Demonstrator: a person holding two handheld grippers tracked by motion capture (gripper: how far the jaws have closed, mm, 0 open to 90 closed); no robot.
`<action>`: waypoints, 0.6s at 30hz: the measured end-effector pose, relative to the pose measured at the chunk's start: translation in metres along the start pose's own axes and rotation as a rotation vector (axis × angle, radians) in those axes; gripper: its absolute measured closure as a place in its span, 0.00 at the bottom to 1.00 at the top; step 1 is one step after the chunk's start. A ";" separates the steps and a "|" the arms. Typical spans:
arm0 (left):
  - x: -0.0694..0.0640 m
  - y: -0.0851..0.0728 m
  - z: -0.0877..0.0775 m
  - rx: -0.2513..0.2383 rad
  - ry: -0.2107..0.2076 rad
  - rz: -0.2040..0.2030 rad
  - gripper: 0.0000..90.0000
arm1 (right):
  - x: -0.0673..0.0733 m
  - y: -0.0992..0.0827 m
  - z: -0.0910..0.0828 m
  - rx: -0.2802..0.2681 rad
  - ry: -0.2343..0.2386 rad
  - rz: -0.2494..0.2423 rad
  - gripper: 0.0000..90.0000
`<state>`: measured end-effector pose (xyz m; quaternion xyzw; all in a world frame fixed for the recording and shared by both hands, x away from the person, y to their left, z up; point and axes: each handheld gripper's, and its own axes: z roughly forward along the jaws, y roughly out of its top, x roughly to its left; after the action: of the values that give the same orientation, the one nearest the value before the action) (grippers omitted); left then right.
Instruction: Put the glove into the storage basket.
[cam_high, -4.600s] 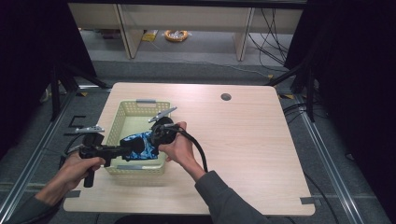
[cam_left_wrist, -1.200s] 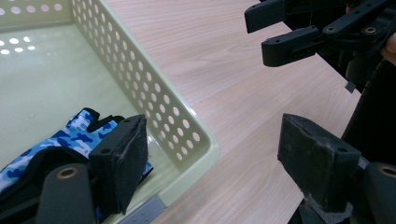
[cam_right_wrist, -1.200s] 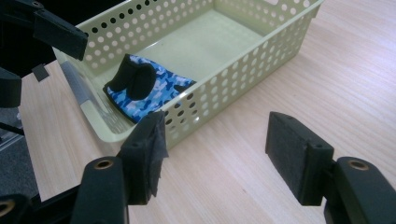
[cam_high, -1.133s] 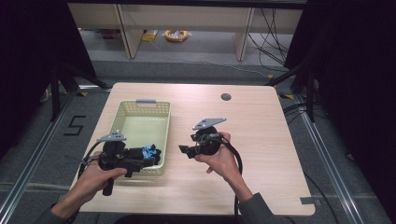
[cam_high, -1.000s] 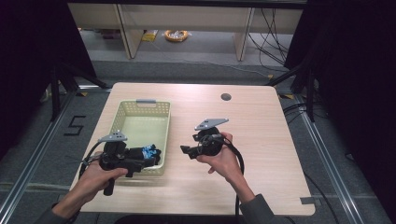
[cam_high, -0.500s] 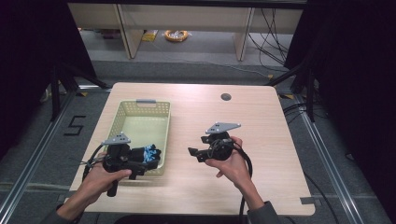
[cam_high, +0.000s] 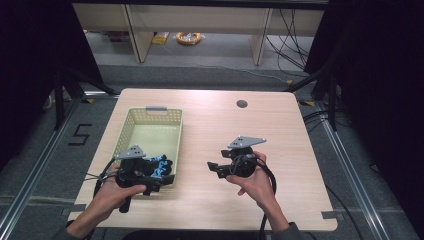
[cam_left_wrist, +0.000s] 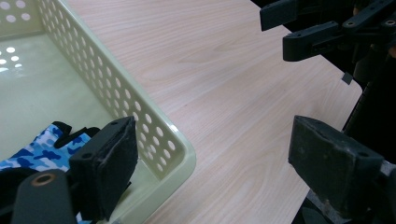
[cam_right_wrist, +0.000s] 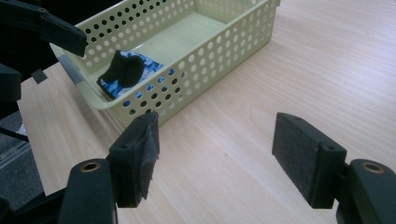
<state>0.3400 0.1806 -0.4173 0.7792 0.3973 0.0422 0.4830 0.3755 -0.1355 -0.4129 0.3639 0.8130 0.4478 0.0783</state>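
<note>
The left gripper (cam_high: 162, 172) hangs over the near right corner of the basket (cam_high: 150, 116), jaws just opened wide, apparently clear of the blue camouflage glove (cam_left_wrist: 44, 149) lying inside. Right of it, the right gripper (cam_high: 214, 168) is open and empty above the table (cam_high: 280, 130).

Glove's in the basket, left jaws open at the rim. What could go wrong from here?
1. The left gripper has one jaw inside the basket and one outside, so pulling back could hook the wall and drag it.
2. The glove lies against the inner jaw and might snag and lift out.
3. The basket's corner sits near the table edge.
</note>
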 end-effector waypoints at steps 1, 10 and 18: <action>-0.001 0.000 0.001 0.003 0.003 0.002 0.17 | -0.002 -0.001 0.000 -0.006 0.010 -0.028 0.36; -0.004 -0.003 0.004 0.005 0.004 0.020 0.17 | -0.002 -0.009 -0.006 0.003 -0.010 -0.017 0.36; -0.009 -0.008 0.007 -0.005 0.001 0.048 0.17 | -0.001 -0.016 -0.006 0.002 -0.003 -0.016 0.33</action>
<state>0.3325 0.1714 -0.4242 0.7871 0.3787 0.0551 0.4837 0.3649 -0.1458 -0.4223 0.3581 0.8162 0.4459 0.0828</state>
